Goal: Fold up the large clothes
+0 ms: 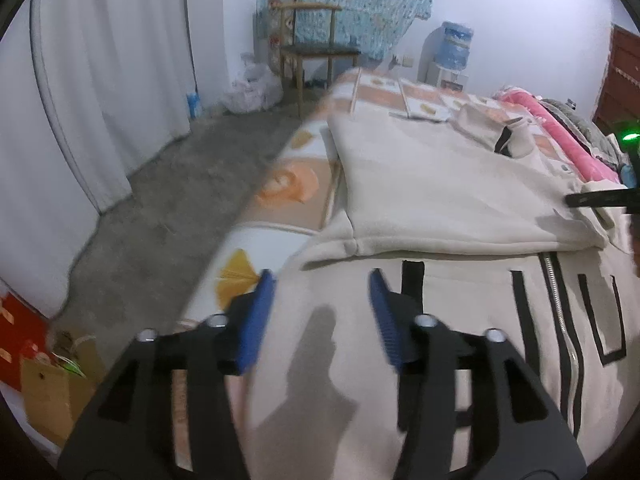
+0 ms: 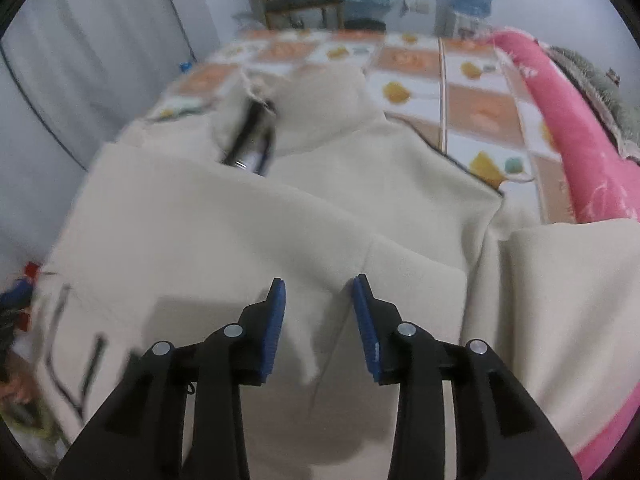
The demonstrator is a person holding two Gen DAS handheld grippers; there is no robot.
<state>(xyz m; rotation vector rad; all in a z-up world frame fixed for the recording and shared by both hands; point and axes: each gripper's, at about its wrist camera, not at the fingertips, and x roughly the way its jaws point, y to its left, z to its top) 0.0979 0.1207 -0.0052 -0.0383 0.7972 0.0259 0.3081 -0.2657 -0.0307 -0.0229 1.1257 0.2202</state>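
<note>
Left gripper (image 1: pixel 322 288): blue pads apart, nothing clamped, poised over cream zip jacket (image 1: pixel 440 184). Right gripper (image 2: pixel 319 294): jaws parted, no cloth pinched, poised over same jacket (image 2: pixel 280 232). Jacket spread flat on bed with orange-patterned sheet (image 1: pixel 288 184); one sleeve (image 1: pixel 460 216) folded across the body, above metal zip (image 1: pixel 560 304) and black trim. Pink blanket (image 2: pixel 576 136) bunched along far right edge of bed. Wooden chair (image 1: pixel 312 48) and water dispenser (image 1: pixel 452 52) against back wall.
</note>
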